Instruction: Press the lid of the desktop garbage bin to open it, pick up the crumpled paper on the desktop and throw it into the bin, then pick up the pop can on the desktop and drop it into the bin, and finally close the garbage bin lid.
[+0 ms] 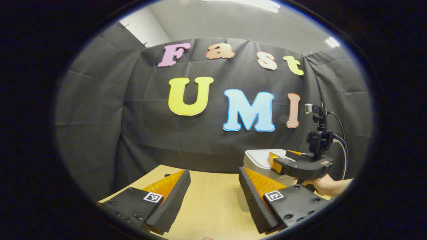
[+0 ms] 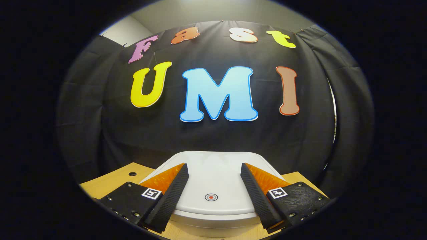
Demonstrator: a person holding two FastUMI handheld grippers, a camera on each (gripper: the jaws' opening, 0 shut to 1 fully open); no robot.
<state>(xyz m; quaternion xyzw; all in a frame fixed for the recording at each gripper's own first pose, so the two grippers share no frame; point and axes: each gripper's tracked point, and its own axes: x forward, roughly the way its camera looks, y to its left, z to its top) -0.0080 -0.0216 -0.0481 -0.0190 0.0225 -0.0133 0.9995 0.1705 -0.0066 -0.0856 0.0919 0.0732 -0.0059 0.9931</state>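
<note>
Nearest in the right gripper view, the right gripper (image 2: pixel 213 193) hangs just above the garbage bin (image 2: pixel 213 216), its two fingers spread wide apart and grasping nothing. Between them lies the bin's pale lid (image 2: pixel 217 173), lying flat and closed, with a small round red-ringed button (image 2: pixel 211 197) near its front edge.

In the left gripper view, the left gripper (image 1: pixel 213 196) is likewise released and empty, fingers parted over bare wooden desktop (image 1: pixel 210 200). Farther off to the right stands the bin, with the right gripper (image 1: pixel 283 158) poised over its lid and a hand (image 1: pixel 328 185) holding its handle (a cable trails from the camera mount on top).

Beyond everything hangs the black cloth wall (image 1: pixel 133 126).

This looks like the first step: opening the bin. The next move likely calls for lowering the right gripper so one fingertip, or the pair brought together, presses the button. I cannot see the crumpled paper or pop can from here.
</note>
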